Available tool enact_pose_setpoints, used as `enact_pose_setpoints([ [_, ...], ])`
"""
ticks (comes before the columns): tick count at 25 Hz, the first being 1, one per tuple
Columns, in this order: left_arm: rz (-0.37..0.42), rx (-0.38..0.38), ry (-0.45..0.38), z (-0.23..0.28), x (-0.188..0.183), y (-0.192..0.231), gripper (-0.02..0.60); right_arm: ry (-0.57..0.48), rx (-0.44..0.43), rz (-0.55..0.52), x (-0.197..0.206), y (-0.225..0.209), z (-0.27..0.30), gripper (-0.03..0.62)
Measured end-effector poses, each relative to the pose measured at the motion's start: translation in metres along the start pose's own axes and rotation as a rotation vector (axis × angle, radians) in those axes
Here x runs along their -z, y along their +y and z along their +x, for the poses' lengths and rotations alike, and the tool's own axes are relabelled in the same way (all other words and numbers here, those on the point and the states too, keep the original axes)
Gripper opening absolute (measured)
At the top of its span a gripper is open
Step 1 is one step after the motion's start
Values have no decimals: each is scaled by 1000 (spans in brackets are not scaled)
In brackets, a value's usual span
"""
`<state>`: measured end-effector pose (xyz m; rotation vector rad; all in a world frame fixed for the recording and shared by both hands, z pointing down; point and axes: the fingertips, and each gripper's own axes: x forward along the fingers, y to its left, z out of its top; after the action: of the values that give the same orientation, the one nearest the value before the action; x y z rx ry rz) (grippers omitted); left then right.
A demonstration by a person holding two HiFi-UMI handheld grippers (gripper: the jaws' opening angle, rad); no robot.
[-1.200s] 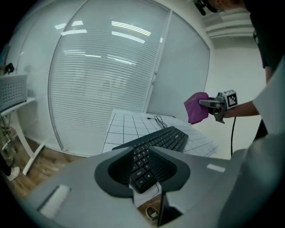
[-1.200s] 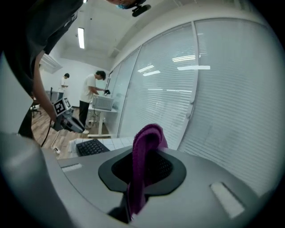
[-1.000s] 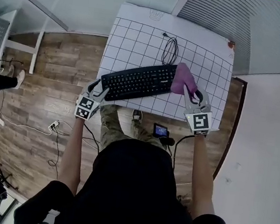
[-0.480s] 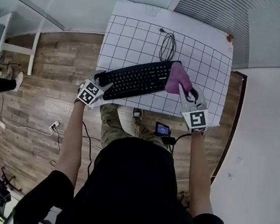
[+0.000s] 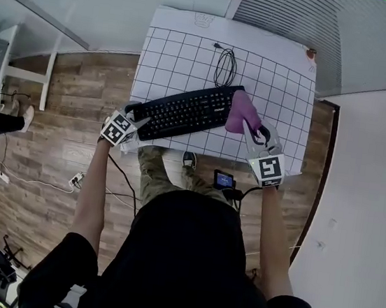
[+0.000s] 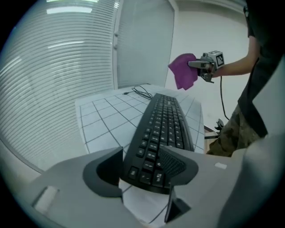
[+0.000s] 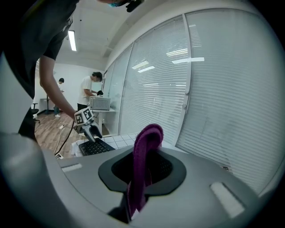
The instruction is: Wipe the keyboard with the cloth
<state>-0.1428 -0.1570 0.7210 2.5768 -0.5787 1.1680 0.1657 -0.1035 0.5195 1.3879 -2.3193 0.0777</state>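
The left gripper (image 6: 143, 161) has just been spreading its jaws; they stand apart astride the keyboard's (image 6: 167, 120) left end, forearm angled down. The right gripper (image 7: 142, 165) pinches the purple cloth (image 7: 145, 149) (bunched) over the keyboard's right end. A coiled cable (image 5: 224, 66) lies beyond on the grid mat (image 5: 181, 53).

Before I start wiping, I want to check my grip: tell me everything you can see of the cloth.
The cloth is purple, soft-looking fabric, folded into a thick bunch. The right gripper is shut on it, so it sticks out past the jaws. It hangs by the right end of the keyboard, apparently just clear of it.
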Motion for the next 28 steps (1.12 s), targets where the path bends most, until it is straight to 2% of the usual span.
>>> enact_pose_setpoints([
  [2,0,-37,-7,-6,-4,18,264,7,0,4,-1,4,-3,61],
  [3,5,-29,6,-5,-1,22,285,13,0,8,-1,6,-5,60],
  [9,-17,169,108,8,17,18,305,12,-1,18,0,23,-5,60],
  [12,-17,258,152,11,16,12,237,11,-1,28,0,30,-2,61],
  [15,-49,297,188,11,16,8,241,3,11,51,-3,32,-1,60],
  [17,-57,324,211,8,19,-7,238,5,19,66,-4,33,-3,61],
  [20,-89,415,228,-4,30,-51,236,-12,27,74,-6,32,-6,61],
  [22,-157,442,190,-9,34,-84,238,-30,29,70,-6,30,-8,61],
  [24,-273,349,55,-10,32,-103,249,-31,25,69,-1,26,-12,61],
  [25,-374,272,-42,-11,30,-105,291,-29,22,69,2,24,-14,61],
  [27,-650,134,-227,-22,32,-100,314,-30,12,72,9,21,-14,61],
  [28,-785,91,-296,-28,38,-99,316,-34,2,72,12,22,-14,61],
])
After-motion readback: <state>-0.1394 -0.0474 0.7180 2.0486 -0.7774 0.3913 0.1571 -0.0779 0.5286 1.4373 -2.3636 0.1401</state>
